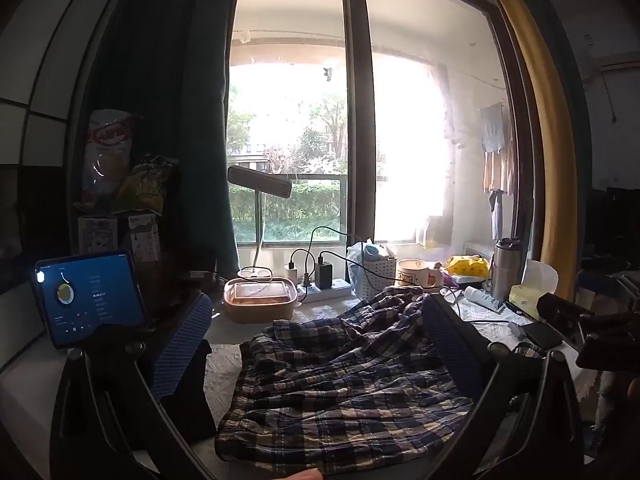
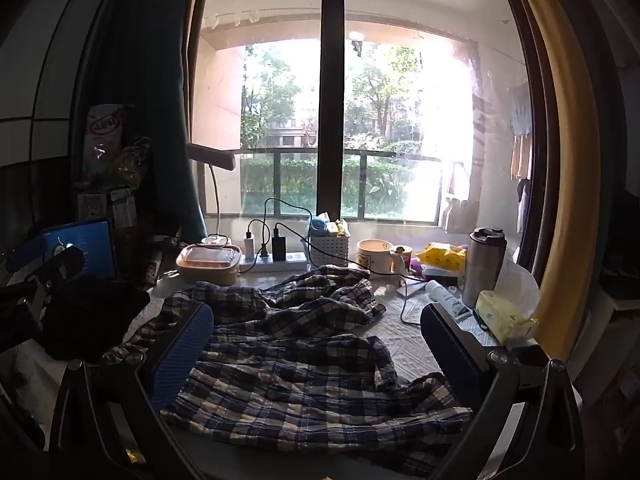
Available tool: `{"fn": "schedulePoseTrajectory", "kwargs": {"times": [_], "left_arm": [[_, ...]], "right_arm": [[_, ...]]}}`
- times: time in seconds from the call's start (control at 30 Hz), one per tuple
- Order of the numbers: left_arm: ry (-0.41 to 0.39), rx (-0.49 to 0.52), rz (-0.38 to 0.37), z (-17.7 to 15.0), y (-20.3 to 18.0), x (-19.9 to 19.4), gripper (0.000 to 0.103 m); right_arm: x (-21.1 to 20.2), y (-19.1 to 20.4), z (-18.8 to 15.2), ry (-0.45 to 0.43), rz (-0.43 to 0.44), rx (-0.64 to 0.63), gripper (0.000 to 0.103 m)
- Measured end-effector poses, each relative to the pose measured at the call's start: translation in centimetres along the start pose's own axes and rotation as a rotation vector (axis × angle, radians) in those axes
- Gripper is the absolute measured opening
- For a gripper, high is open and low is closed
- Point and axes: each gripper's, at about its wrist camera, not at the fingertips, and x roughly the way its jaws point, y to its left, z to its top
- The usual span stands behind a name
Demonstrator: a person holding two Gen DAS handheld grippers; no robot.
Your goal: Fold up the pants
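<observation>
One pair of crumpled blue-and-cream plaid cotton pants (image 1: 340, 380) (image 2: 296, 360), mid-surface, below and between both grippers. Left gripper (image 1: 320, 344) and right gripper (image 2: 320, 344): two, spread wide, empty.

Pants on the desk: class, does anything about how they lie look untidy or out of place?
Yes. The plaid pants lie crumpled and bunched across the desk, not flat. A black charger cable from the power strip trails over their far edge, which looks odd for folding.

A lived-in home room: cluttered desk (image 2: 404, 344) under the balcony window (image 2: 280, 120), snack bags (image 1: 108, 156) left, laundry (image 1: 496, 148) drying outside.
</observation>
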Motion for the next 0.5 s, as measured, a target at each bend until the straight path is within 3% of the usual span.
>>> {"fn": "schedulePoseTrajectory", "kwargs": {"times": [0.17, 0.5], "left_arm": [[0.015, -0.022, 0.054, 0.0, 0.6, 0.1, 0.103], [0.11, -0.066, 0.056, -1.2, 1.5, 1.0, 0.103]], "right_arm": [[-0.4, -0.5, 0.4, -0.001, -0.008, 0.006, 0.103], [-0.1, 0.2, 0.4, 0.012, -0.001, -0.019, 0.103]]}}
